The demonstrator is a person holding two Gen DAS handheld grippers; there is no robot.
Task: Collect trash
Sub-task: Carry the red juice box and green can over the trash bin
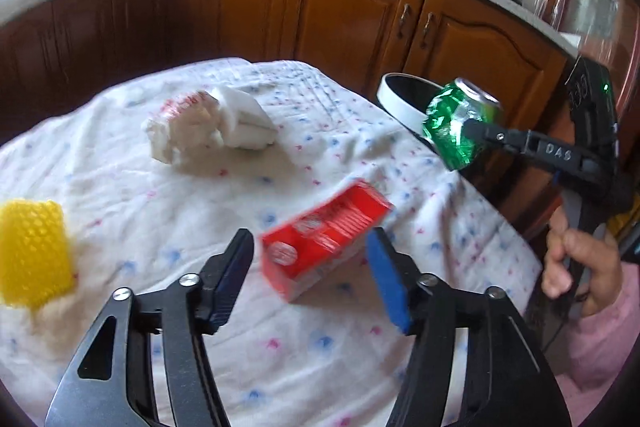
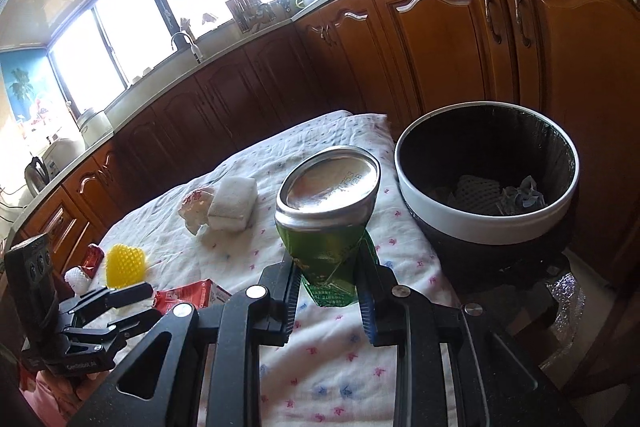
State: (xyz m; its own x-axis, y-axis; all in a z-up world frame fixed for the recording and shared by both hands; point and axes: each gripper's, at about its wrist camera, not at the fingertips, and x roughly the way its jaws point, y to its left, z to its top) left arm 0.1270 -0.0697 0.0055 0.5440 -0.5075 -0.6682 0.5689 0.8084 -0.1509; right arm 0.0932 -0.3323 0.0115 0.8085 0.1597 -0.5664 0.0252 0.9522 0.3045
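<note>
1. Where the view begins, nearest: left gripper (image 1: 310, 269), jaws spread wide, empty, either side of a red carton (image 1: 324, 243) lying on the tablecloth (image 1: 200, 195).
2. Right gripper (image 2: 329, 283), clamped on a crushed green can (image 2: 326, 211), held above the cloth's edge, beside the bin (image 2: 486, 223).
3. Yellow sponge (image 1: 34, 253), at the left on the cloth.
4. White wrapper (image 1: 180, 131) and white sponge (image 1: 246, 121), touching, farther back.
5. Bin: white rim, scraps inside.
</note>
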